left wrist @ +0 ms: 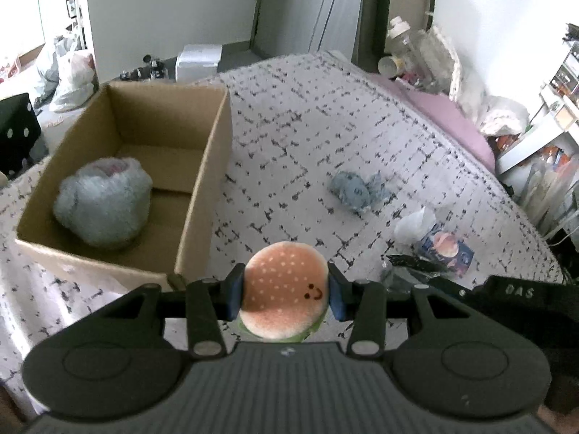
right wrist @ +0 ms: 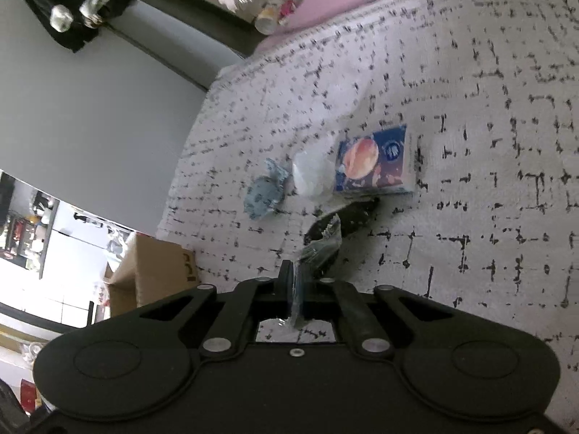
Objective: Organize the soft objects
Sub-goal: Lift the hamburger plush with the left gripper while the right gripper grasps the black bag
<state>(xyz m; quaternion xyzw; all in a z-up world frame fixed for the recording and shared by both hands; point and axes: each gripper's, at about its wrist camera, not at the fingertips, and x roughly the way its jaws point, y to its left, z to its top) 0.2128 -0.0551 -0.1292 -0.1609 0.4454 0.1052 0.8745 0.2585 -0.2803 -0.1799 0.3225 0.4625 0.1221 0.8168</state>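
**Left gripper's got the burger, box is next**

Left gripper (left wrist: 286,294) is clamped on the burger plushie (left wrist: 285,291), just beside the cardboard box (left wrist: 202,177). Right gripper (right wrist: 295,282) pinches a clear wrapper (right wrist: 318,249). Next I'd guess: swing over the box, let go.

A purple sheet (left wrist: 452,115) lies beside clear plastic bottles (left wrist: 409,43).

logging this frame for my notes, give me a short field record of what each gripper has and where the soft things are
surface: patterned bedspread
left gripper: jaws shut on burger plush
right gripper: jaws shut on clear plastic wrapper
cardboard box: open, on the bedspread, holds fluffy blue plush
loose on bedspread: small blue plush, tissue pack
burger plush position: outside the box, near its corner
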